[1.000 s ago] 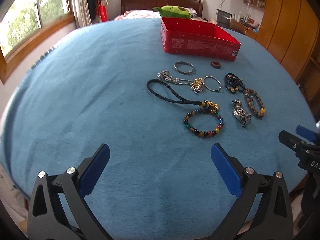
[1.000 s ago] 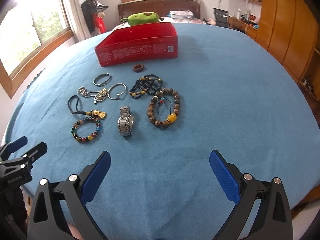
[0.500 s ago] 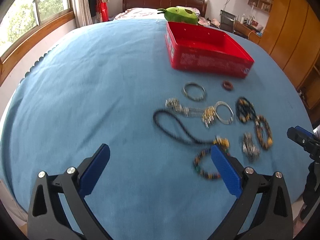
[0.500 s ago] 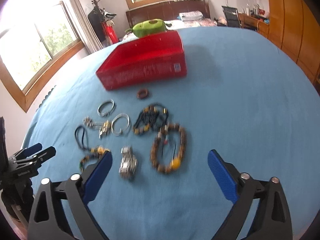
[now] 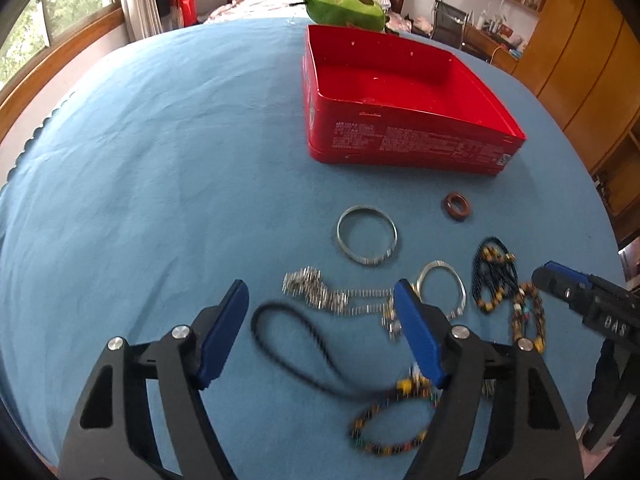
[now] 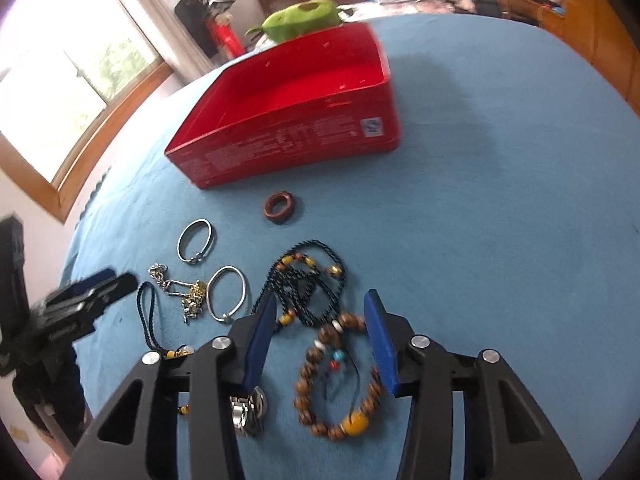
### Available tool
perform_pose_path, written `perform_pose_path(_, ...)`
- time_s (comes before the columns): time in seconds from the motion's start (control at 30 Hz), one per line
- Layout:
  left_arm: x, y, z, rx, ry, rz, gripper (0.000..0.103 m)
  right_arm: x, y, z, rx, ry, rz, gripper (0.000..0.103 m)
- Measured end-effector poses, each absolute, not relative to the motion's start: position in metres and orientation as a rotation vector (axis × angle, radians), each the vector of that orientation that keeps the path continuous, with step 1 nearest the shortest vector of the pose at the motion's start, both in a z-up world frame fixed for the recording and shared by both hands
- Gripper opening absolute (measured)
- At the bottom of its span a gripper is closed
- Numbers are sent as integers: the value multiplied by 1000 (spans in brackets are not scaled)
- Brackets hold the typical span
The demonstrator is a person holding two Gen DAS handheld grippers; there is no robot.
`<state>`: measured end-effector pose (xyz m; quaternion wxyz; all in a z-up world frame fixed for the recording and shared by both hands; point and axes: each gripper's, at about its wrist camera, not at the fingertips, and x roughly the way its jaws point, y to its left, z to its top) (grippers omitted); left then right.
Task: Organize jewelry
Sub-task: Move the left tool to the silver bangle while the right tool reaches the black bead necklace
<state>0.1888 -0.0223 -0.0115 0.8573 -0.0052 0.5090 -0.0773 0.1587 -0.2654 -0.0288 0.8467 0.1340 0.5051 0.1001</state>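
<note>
Both grippers are held open with nothing between the jaws: the left gripper (image 5: 320,332) above the black cord (image 5: 296,344), the right gripper (image 6: 320,344) above the wooden bead bracelet (image 6: 340,384); the red box (image 5: 400,120) is set beyond the jewelry.

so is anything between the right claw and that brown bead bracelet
Nothing visible. The right claw is open with the brown bead bracelet lying on the blue cloth between its fingers. The black beaded necklace lies just beyond, close to the bracelet's far edge.
</note>
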Motion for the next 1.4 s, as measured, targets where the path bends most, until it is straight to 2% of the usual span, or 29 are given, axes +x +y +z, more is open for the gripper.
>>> perform_pose_path(0.03, 195, -24, -14, -4, 1078, -158, 73, 165, -263, -32, 279, 1085, 220, 49)
perform_pose_path(0.07, 204, -26, -18, 3, 1092, -150, 73, 169, -261, -34, 277, 1102, 223, 58)
perform_pose_path(0.1, 212, -26, -22, 6, 1111, -138, 71, 174, -260, -37, 278, 1117, 219, 62)
perform_pose_path(0.27, 240, -33, -37, 17, 1160, -134, 68, 190, -252, -48, 251, 1174, 215, 65)
perform_pose_path(0.37, 248, -41, -43, 31, 1176, -153, 68, 192, -244, -51, 216, 1182, 214, 71)
perform_pose_path(0.5, 253, -48, -48, 43, 1183, -163, 68, 196, -231, -52, 163, 1183, 213, 70)
perform_pose_path(0.57, 255, -51, -49, 49, 1183, -172, 66, 196, -223, -53, 106, 1173, 195, 66)
perform_pose_path(0.67, 255, -57, -48, 45, 1189, -183, 55, 192, -210, -54, 34, 1151, 181, 57)
perform_pose_path(0.8, 256, -68, -47, 43, 1204, -207, 36, 185, -205, -55, 14, 1130, 194, 39)
perform_pose_path(1.0, 260, -81, -49, 8, 1233, -268, 3, 176, -213, -55, 51, 1120, 210, 33)
perform_pose_path(1.2, 260, -85, -48, -31, 1229, -279, 1, 173, -244, -49, 180, 1119, 263, 26)
perform_pose_path(1.23, 260, -85, -49, -39, 1228, -283, 1, 174, -249, -47, 188, 1114, 266, 6)
perform_pose_path(1.4, 257, -78, -41, -55, 1203, -293, 1, 168, -267, -28, 223, 1076, 289, 7)
